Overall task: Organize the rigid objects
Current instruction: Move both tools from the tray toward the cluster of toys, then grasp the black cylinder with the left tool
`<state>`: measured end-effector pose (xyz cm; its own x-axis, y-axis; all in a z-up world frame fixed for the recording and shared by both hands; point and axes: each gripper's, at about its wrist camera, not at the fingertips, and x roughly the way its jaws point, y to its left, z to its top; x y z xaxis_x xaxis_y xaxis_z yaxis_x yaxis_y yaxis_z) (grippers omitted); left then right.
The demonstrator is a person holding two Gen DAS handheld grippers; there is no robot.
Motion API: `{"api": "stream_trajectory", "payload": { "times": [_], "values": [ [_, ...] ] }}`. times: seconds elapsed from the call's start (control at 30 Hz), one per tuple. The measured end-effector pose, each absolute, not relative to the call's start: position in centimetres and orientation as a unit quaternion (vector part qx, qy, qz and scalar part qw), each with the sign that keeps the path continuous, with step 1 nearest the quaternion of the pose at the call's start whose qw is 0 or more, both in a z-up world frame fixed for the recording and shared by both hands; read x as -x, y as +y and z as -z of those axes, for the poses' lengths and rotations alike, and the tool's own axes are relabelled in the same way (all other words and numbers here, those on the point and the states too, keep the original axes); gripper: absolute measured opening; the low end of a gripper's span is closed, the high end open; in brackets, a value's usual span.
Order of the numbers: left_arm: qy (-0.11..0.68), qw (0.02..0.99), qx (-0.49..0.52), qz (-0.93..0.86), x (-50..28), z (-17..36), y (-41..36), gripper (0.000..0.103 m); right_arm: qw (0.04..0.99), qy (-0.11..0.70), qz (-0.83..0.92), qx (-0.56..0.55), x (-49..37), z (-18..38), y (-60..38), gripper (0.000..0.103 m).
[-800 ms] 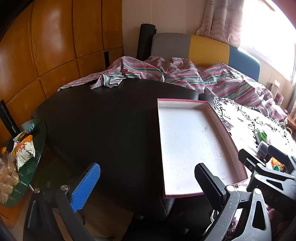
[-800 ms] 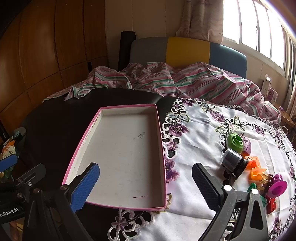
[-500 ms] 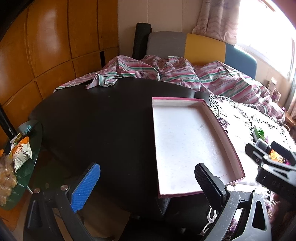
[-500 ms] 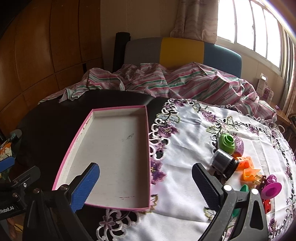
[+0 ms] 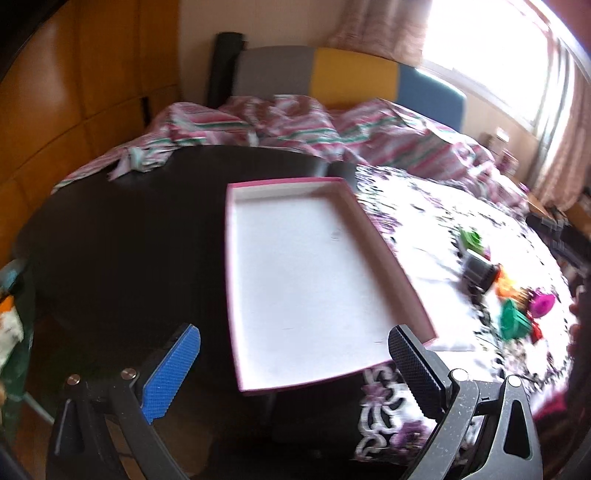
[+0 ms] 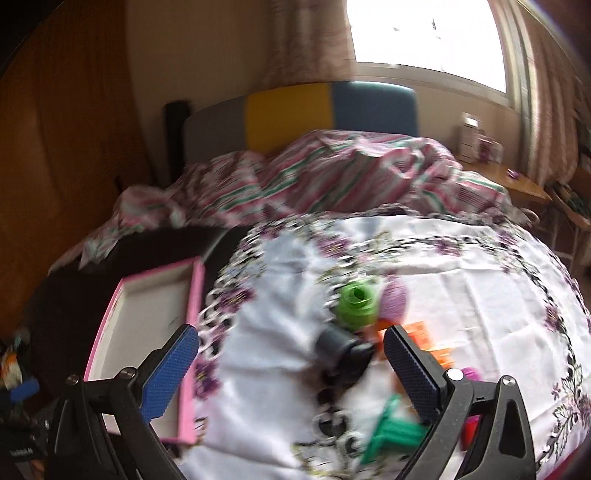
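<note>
Black cylinder (image 6: 341, 349) lies between the wide-open right gripper's (image 6: 291, 356) fingers, untouched.

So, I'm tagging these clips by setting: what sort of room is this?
Most likely a bedroom at home: a rumpled striped bedsheet lies below a padded headboard, a curtained window is behind, and a table with an embroidered tablecloth stands in front.

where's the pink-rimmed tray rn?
The pink-rimmed tray lies empty straight ahead in the left wrist view, half on the dark table, its right edge by the floral cloth; the right wrist view shows it lower left.
</note>
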<state>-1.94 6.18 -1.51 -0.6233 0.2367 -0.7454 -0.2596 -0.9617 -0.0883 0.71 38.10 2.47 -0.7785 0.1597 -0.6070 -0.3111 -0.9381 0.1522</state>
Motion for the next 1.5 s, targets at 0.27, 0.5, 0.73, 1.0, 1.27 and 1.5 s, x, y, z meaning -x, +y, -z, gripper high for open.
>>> {"api": "stream_trajectory", "payload": {
  "times": [0.27, 0.5, 0.73, 1.0, 1.27, 1.5],
  "values": [
    [0.012, 0.292, 0.444, -0.847, 3.5, 1.1, 13.4, 0.103, 0.230, 0.215, -0.902, 0.294, -3.9, 0.5, 48.7, 0.102],
    [0.031, 0.333, 0.464, -0.821, 5.9, 2.3, 21.0, 0.103, 0.237, 0.286, -0.882, 0.289, -5.0, 1.3, 51.3, 0.102],
    [0.094, 0.359, 0.474, -0.799, 7.9, 4.1, 28.2, 0.103, 0.229, 0.281, -0.887, 0.286, -4.7, 1.1, 50.9, 0.102],
    [0.135, 0.390, 0.479, -0.774, 9.7, 6.2, 33.8, 0.103, 0.237, 0.299, -0.882, 0.278, -5.0, 1.3, 51.9, 0.102],
    [0.153, 0.401, 0.484, -0.763, 11.3, 8.3, 36.9, 0.083, 0.241, 0.291, -0.881, 0.284, -4.7, 1.4, 51.9, 0.102],
    [0.136, 0.415, 0.470, -0.767, 10.1, 7.4, 34.7, 0.066, 0.237, 0.267, -0.886, 0.297, -4.1, 1.4, 51.1, 0.102]
  ]
}}
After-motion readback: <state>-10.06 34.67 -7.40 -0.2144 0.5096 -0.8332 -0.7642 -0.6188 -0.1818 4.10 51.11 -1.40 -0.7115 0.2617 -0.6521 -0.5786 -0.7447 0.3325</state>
